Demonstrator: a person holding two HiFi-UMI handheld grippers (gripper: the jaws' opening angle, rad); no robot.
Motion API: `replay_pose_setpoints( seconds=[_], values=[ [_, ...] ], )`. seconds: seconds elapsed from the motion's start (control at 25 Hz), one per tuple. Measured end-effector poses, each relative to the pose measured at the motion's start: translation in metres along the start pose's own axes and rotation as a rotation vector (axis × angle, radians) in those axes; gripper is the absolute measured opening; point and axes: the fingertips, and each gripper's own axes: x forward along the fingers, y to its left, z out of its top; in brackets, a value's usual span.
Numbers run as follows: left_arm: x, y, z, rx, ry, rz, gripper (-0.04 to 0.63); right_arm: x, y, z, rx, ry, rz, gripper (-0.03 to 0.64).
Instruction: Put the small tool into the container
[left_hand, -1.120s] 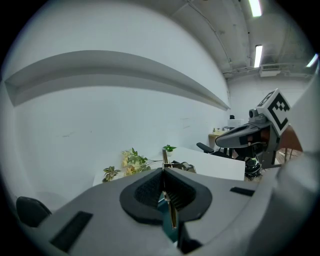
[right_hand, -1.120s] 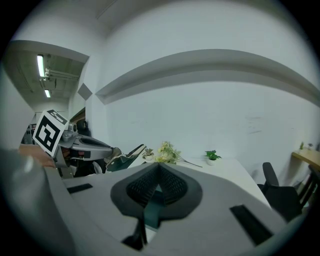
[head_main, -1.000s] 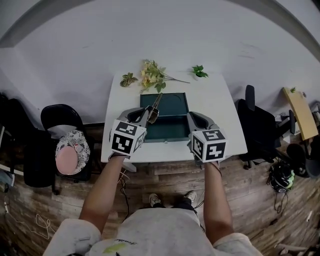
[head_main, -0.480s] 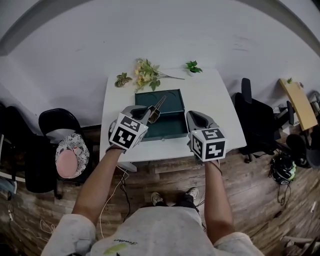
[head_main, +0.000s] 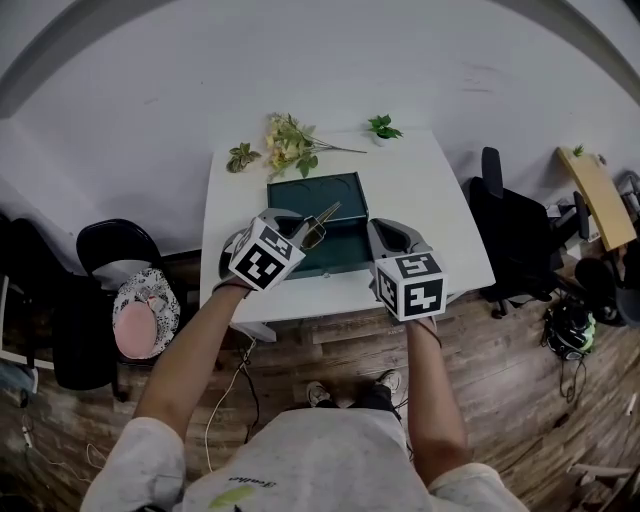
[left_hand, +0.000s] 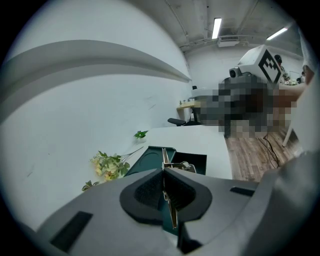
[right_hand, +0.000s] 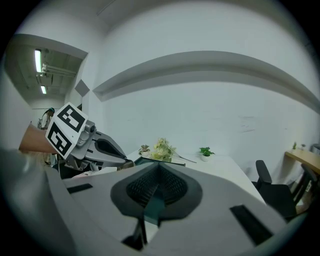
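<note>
A small metal tool (head_main: 326, 217) is clamped between my left gripper's (head_main: 305, 232) pads, its tip slanting up and to the right. It hangs over the left part of the open dark green container (head_main: 342, 258), whose lid (head_main: 318, 189) lies flat behind. In the left gripper view the tool (left_hand: 164, 159) sticks out of the left gripper (left_hand: 165, 186) above the container (left_hand: 194, 161). My right gripper (head_main: 379, 231) hovers by the container's right front corner, shut and holding nothing. In the right gripper view the right gripper's (right_hand: 159, 176) pads meet, and the left gripper (right_hand: 123, 162) shows at the left.
The white table (head_main: 430, 210) carries a bunch of artificial flowers (head_main: 288, 144), a leafy sprig (head_main: 240, 157) and a small potted plant (head_main: 381, 127) along its back edge. A black chair with a pink cushion (head_main: 140, 311) stands to the left, an office chair (head_main: 508, 238) to the right.
My left gripper has turned, so the tool now slants further to the right over the container. The right gripper has barely moved. The head camera has shifted a little.
</note>
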Motion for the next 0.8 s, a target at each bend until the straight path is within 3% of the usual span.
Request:
replay_pose_setpoints(
  seconds=[0.48, 0.8],
  values=[
    [0.032, -0.017, -0.008, 0.196, 0.102, -0.109, 0.003, 0.008, 0.003, -0.007, -0.008, 0.015, -0.009, 0.004],
    [0.054, -0.025, -0.017, 0.260, 0.148, -0.170, 0.003, 0.014, -0.002, -0.011, -0.011, 0.032, -0.028, 0.004]
  ],
)
